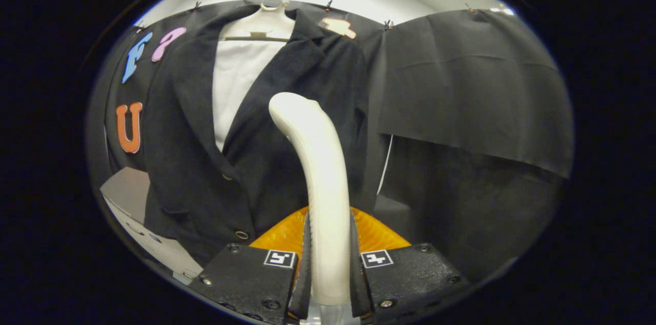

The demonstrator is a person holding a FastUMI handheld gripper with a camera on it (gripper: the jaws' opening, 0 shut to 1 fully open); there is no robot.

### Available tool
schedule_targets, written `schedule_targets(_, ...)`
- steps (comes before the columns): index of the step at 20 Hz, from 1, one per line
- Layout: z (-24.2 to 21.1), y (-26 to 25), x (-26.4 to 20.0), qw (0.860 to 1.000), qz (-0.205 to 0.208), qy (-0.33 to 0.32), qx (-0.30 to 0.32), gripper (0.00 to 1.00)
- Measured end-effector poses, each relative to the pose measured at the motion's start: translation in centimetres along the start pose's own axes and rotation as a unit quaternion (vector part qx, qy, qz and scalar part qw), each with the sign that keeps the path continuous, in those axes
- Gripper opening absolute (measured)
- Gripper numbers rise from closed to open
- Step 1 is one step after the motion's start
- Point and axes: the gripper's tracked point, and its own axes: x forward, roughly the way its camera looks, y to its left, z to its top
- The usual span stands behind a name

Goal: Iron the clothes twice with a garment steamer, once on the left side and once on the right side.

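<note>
With my gripper (328, 263) jaws clamped on the garment steamer (320, 171), I face the hanging dark blazer (287, 125), its first pass apparently next.

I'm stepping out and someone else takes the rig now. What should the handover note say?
Tool: shut on the steamer, both fingers pressing its white handle, head pointing up.
Jacket: dark, on a hanger over a white shirt, just beyond the steamer head.
Done: steamer picked up and brought to the jacket.
Left: whether either side has been ironed cannot be told; do both passes.
</note>
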Motion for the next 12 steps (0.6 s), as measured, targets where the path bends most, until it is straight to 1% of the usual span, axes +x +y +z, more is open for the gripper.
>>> schedule_targets(4, -3.6, 0.9, -0.2, 1.0, -0.001, 0.018, -0.013, 0.33)
schedule_targets(12, -10.5, 2.6, -0.5, 0.998, 0.009, 0.062, -0.026, 0.33)
